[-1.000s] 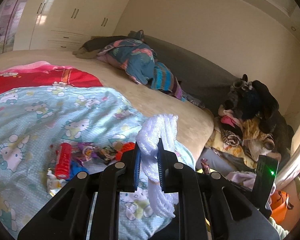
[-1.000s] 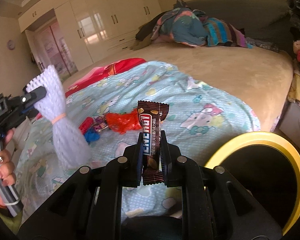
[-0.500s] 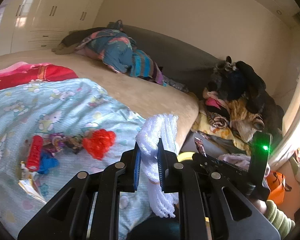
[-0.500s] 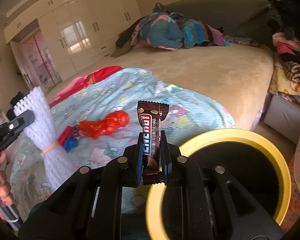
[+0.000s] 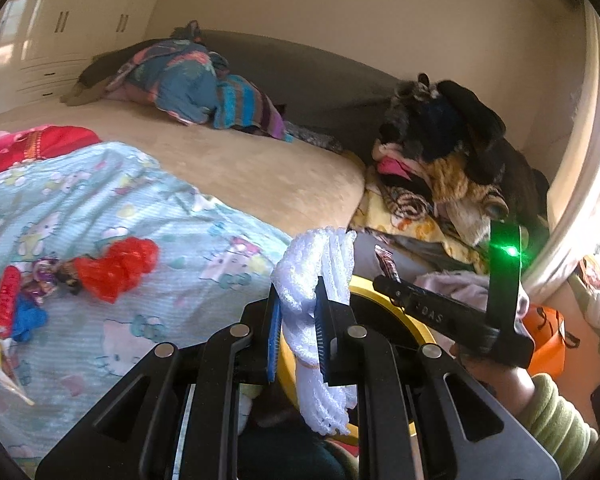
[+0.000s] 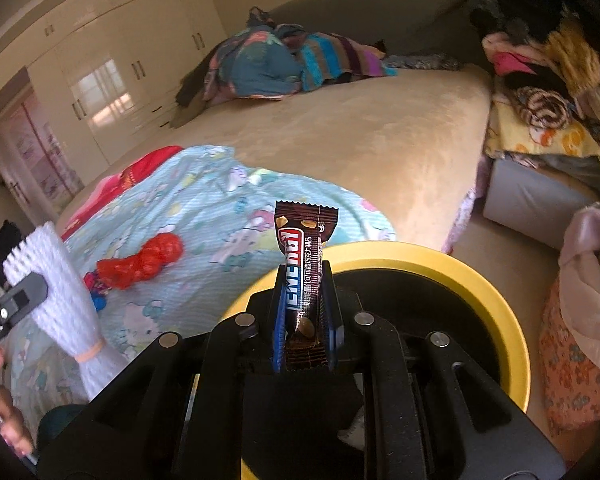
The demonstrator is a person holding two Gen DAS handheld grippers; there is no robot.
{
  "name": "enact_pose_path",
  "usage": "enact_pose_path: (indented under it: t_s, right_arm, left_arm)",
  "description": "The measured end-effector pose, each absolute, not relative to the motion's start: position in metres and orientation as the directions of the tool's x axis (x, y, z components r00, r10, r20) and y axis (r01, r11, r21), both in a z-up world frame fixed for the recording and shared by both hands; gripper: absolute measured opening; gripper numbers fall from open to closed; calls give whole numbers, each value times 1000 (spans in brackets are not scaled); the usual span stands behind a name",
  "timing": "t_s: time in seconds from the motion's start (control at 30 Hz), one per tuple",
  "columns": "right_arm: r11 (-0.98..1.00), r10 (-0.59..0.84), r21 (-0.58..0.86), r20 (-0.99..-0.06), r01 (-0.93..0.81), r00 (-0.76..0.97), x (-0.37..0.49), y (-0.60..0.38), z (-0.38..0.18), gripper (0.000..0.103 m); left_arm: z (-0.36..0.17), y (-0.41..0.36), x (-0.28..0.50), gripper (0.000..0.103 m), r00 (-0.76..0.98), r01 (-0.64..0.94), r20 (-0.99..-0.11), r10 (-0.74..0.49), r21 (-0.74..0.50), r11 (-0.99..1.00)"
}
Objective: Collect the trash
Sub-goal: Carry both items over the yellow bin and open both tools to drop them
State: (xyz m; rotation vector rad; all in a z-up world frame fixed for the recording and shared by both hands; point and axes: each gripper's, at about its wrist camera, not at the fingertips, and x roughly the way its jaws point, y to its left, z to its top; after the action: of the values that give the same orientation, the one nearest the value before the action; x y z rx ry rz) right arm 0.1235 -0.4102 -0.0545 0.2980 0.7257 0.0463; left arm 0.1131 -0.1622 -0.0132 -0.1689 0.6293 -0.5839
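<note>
My left gripper is shut on a white foam net sleeve, which hangs down between its fingers. My right gripper is shut on a brown candy bar wrapper that stands upright. A yellow-rimmed black bin sits on the floor right under the right gripper. In the left wrist view its rim shows behind the net, with the right gripper over it. On the light blue cartoon blanket lie a red net, a red tube and small wrappers.
The tan bed carries bunched clothes at its far side. A heap of clothes and blankets rises right of the bed. An orange bag sits on the floor. White wardrobes line the far wall.
Both grippers have swung right from the blanket toward the bin, holding their items. The bin now fills the lower right wrist view, and its rim has come into the left wrist view.
</note>
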Motion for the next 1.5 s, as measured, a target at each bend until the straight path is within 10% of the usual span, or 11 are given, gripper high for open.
enact_pose_path:
  t_s: [0.9,1.23,1.5]
  right_arm:
    - [932,169,331,-754,145,635,125,-453,-108,14]
    - [930,135,318,-761,185,634,123,-456,-105,53]
    - [922,90,323,-716,215,692,118,-462,-84,65]
  left_arm:
    - [-64,-232,125,15,540,534,-611,-579,-283,797]
    - [-64,-220,121,88,563,508,-600,-568,-291,811]
    - [-57,-209,122,96,570,491,-589,-573,-315,812]
